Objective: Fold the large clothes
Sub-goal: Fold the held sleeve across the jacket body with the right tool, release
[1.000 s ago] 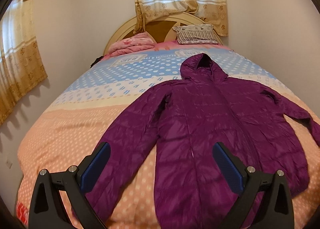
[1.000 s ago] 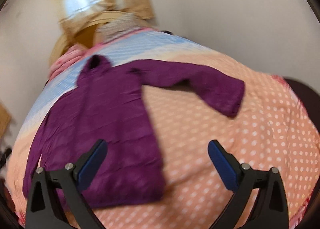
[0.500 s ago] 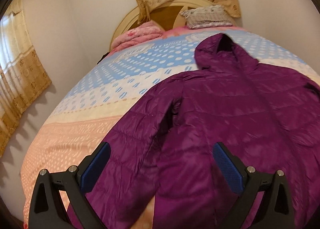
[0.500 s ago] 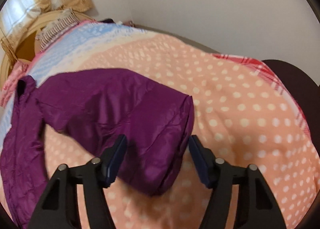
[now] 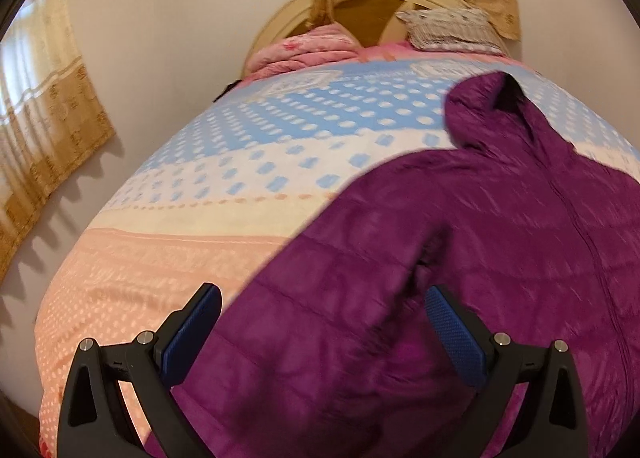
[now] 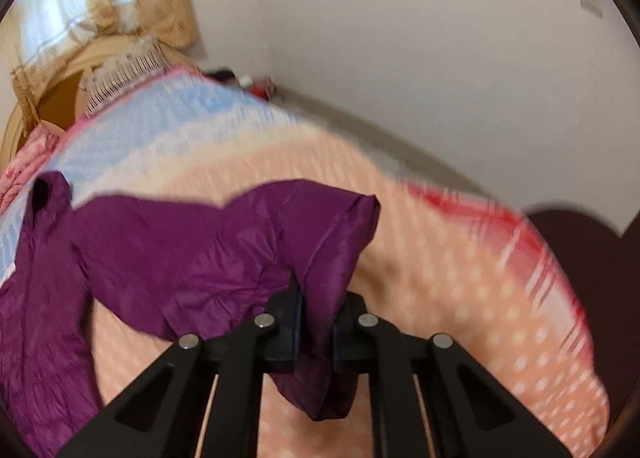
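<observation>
A purple hooded puffer jacket lies front up on the bed, hood toward the headboard. My left gripper hangs open just above the jacket's left sleeve, with the sleeve between its blue pads and untouched. In the right wrist view the other sleeve is lifted off the bedspread. My right gripper is closing, and its pads pinch the cuff end of that sleeve. The jacket's lower hem is out of view.
The bed has a dotted peach, cream and blue bedspread. A folded pink blanket and a striped pillow lie by the rounded headboard. Curtains hang at left. A wall runs close along the bed's right side.
Both grippers moved closer to the jacket. The left came low over the left sleeve, still open. The right closed from wide open onto the right sleeve's cuff and lifted it.
</observation>
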`<state>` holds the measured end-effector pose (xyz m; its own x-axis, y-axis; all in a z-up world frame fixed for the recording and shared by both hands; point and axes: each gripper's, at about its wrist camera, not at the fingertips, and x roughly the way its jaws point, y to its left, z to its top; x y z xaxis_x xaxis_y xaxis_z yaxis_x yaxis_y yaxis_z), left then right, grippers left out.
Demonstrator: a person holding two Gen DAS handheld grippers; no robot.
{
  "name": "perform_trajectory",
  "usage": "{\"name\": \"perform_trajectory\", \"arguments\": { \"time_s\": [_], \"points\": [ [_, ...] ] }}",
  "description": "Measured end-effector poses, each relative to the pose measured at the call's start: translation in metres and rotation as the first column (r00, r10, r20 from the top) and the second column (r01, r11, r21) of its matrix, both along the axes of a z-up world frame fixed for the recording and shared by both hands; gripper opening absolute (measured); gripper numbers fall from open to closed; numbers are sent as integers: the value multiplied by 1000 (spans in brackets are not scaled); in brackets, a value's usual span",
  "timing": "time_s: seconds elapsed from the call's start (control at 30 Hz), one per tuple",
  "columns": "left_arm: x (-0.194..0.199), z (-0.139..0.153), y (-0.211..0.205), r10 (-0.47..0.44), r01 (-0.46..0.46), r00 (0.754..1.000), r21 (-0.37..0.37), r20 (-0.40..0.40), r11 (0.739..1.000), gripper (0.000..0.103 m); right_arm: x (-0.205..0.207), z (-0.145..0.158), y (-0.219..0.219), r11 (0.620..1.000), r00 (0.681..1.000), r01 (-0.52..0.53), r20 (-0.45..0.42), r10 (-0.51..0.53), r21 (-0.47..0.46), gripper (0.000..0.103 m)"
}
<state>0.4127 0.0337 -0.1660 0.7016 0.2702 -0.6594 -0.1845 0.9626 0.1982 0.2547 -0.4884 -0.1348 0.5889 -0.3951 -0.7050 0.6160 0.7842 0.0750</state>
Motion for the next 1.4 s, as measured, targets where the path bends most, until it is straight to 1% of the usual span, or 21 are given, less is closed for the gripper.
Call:
{"name": "perform_trajectory", "arguments": {
  "time_s": [0.1, 0.13, 0.17, 0.23, 0.33, 0.43, 0.47, 0.63, 0.7, 0.73, 0.83, 0.87, 0.93, 0.97, 1.03, 1.1, 1.13, 1.2, 1.27, 1.33, 1.4],
  "points": [
    [5, 6, 16, 33, -33, 999, -19, 9, 999, 102, 21, 34, 29, 995, 996, -65, 51, 68, -72, 12],
    [6, 7, 19, 37, -37, 999, -20, 14, 999, 102, 29, 39, 37, 993, 994, -85, 60, 90, -88, 12],
    [6, 8, 22, 40, -40, 999, -17, 17, 999, 102, 40, 49, 55, 986, 989, -122, 72, 130, -111, 12],
    [7, 8, 27, 47, -46, 999, -16, 20, 999, 102, 58, 54, 83, 975, 979, -177, 79, 189, -137, 12],
    [9, 7, 33, 49, -49, 999, -25, 18, 999, 102, 82, 52, 119, 953, 960, -254, 76, 269, -164, 12],
    [9, 5, 39, 51, -50, 999, -29, 15, 998, 102, 102, 46, 164, 920, 933, -336, 60, 354, -199, 12],
    [9, 4, 41, 52, -51, 999, -30, 15, 998, 102, 111, 41, 182, 905, 920, -371, 52, 389, -210, 12],
    [10, 0, 48, 44, -44, 999, -42, 12, 998, 102, 136, 15, 235, 852, 873, -473, 9, 487, -224, 12],
    [8, 1, 50, 36, -36, 999, -46, 13, 998, 102, 142, 8, 249, 840, 860, -498, -2, 510, -218, 12],
    [6, 2, 51, 41, -40, 999, -46, 21, 998, 102, 147, -2, 258, 830, 850, -517, -12, 527, -209, 12],
    [2, 4, 50, 38, -36, 999, -53, 35, 998, 102, 152, -18, 280, 810, 830, -552, -34, 557, -196, 12],
    [1, 4, 49, 37, -35, 999, -53, 36, 998, 102, 156, -28, 289, 800, 818, -571, -42, 574, -186, 12],
    [0, 5, 46, 33, -31, 999, -45, 34, 999, 102, 161, -36, 303, 785, 802, -594, -58, 594, -177, 12],
    [-1, 5, 43, 32, -31, 999, -35, 31, 999, 102, 163, -41, 309, 777, 793, -607, -66, 605, -168, 15],
    [-1, 5, 37, 28, -27, 999, -32, 23, 999, 102, 166, -50, 316, 765, 775, -631, -58, 629, -130, 23],
    [-2, 7, 31, 21, -20, 1000, -36, 20, 999, 102, 152, -50, 324, 754, 764, -644, -49, 644, -127, 68],
    [-4, 9, 25, 11, -10, 1000, -37, 19, 999, 102, 146, -47, 326, 747, 758, -650, -37, 652, -140, 74],
    [-6, 13, 13, -12, 13, 1000, -41, 21, 999, 102, 127, -39, 327, 716, 733, -673, -40, 679, -183, 76],
    [-7, 18, -7, -52, 53, 998, -49, 22, 997, 102, 113, -33, 318, 709, 728, -677, -35, 685, -196, 76],
    [-8, 24, -37, -120, 121, 992, -52, 29, 991, 102, 96, -28, 295, 731, 747, -652, -10, 664, -203, 78],
    [-8, 27, -65, -186, 188, 982, -65, 28, 980, 102, 82, -28, 268, 779, 796, -588, 16, 605, -218, 85]
  ]
}}
